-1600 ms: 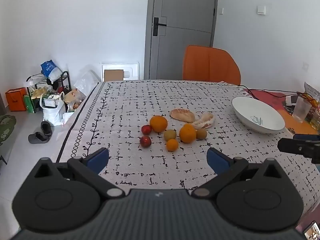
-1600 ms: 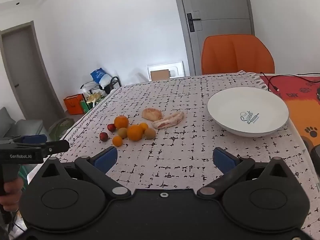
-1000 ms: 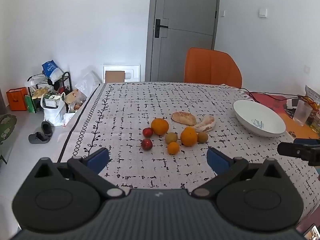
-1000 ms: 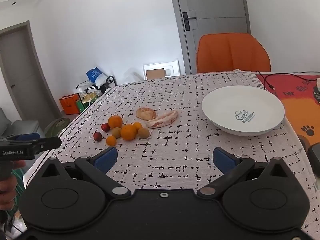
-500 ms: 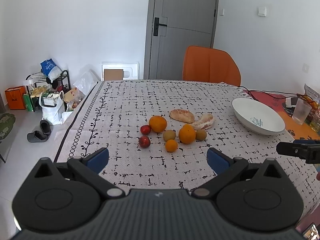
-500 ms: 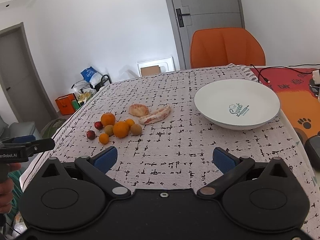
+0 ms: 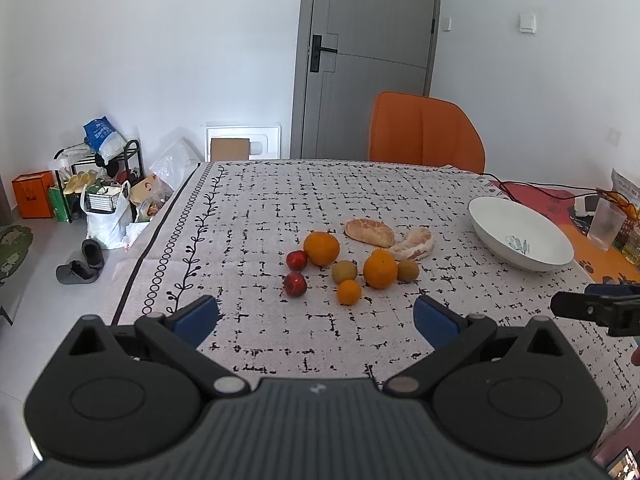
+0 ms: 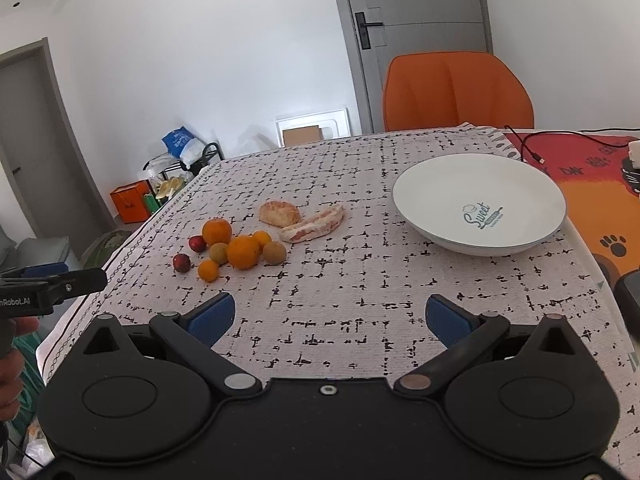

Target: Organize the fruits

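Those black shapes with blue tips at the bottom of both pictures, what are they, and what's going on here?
They are two hand-held grabbing tools, each carrying its own camera that looks out along its two blue-tipped fingers. One picture is from the left tool, the other from the right tool. Both are open and hold nothing. On the tablecloth lie loose fruits: oranges, small red fruits, brownish round ones and peeled segments. Beside them stands a white bowl, with nothing in it.

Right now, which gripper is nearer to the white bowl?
Right. The right gripper faces the white bowl just ahead; the left gripper points at the fruit, bowl off to its right.
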`<state>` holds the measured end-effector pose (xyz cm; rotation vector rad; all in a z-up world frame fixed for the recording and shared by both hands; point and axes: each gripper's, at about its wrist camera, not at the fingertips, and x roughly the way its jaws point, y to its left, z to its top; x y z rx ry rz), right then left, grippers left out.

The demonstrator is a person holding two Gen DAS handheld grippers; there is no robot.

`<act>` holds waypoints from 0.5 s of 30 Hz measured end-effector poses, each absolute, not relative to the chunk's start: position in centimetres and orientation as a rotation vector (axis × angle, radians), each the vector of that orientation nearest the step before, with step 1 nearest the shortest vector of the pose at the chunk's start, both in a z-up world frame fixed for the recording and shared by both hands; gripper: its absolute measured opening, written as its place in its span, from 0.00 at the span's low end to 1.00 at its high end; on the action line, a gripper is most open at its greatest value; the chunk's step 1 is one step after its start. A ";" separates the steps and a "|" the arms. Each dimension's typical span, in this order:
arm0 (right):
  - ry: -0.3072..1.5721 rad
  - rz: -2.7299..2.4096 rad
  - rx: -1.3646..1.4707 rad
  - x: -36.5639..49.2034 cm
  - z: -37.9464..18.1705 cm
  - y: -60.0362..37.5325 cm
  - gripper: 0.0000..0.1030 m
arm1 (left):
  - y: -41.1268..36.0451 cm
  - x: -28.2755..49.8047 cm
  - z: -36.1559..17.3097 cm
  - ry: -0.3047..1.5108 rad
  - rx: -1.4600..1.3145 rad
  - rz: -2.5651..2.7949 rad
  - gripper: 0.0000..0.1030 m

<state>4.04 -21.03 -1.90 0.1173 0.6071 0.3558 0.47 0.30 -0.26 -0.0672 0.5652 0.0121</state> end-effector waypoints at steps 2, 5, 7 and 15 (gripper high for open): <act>0.609 0.353 0.114 4.1 -2.0 -21.0 1.00 | 0.4 0.5 -0.3 0.567 -0.069 0.012 1.00; 0.614 0.351 0.115 4.2 -2.1 -20.9 1.00 | 0.4 0.5 -0.4 0.568 -0.066 0.010 1.00; 0.618 0.346 0.117 4.3 -2.2 -20.9 1.00 | 0.5 0.6 -0.4 0.567 -0.068 0.013 1.00; 0.617 0.343 0.112 4.4 -2.1 -20.7 1.00 | 0.9 0.7 -0.5 0.572 -0.080 0.012 1.00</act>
